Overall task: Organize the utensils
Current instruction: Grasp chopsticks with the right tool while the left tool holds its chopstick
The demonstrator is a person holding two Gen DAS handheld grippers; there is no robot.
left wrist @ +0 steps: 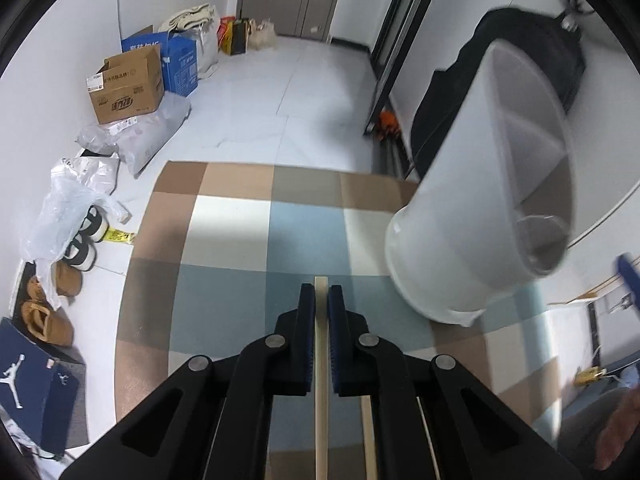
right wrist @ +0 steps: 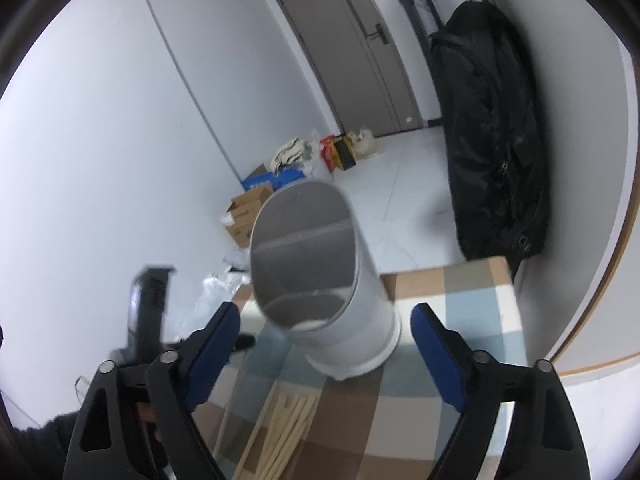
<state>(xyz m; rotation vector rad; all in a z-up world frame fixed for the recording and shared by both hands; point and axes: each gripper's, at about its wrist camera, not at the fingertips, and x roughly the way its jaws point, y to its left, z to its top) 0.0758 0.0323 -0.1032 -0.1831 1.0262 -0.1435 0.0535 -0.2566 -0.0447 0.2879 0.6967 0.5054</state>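
My left gripper (left wrist: 321, 292) is shut on a pale wooden chopstick (left wrist: 321, 360), whose tip pokes out just past the blue pads. Another chopstick (left wrist: 369, 440) shows below the fingers. A white cylindrical utensil holder (left wrist: 460, 220) with inner dividers stands to the right on the checked mat (left wrist: 232, 248), looking tilted and blurred. In the right wrist view the holder (right wrist: 344, 332) sits ahead between the spread fingers of my right gripper (right wrist: 325, 316), which is open; the pads (right wrist: 432, 344) do not touch it. Several loose chopsticks (right wrist: 288, 432) lie on the mat below. The left gripper (right wrist: 148, 308) appears blurred at the left.
Cardboard and blue boxes (left wrist: 128, 84), plastic bags and shoes (left wrist: 80, 244) line the left wall. A black bag (right wrist: 492, 140) leans at the right wall beside a grey door (right wrist: 360, 48). White tiled floor (left wrist: 304, 92) lies beyond the mat.
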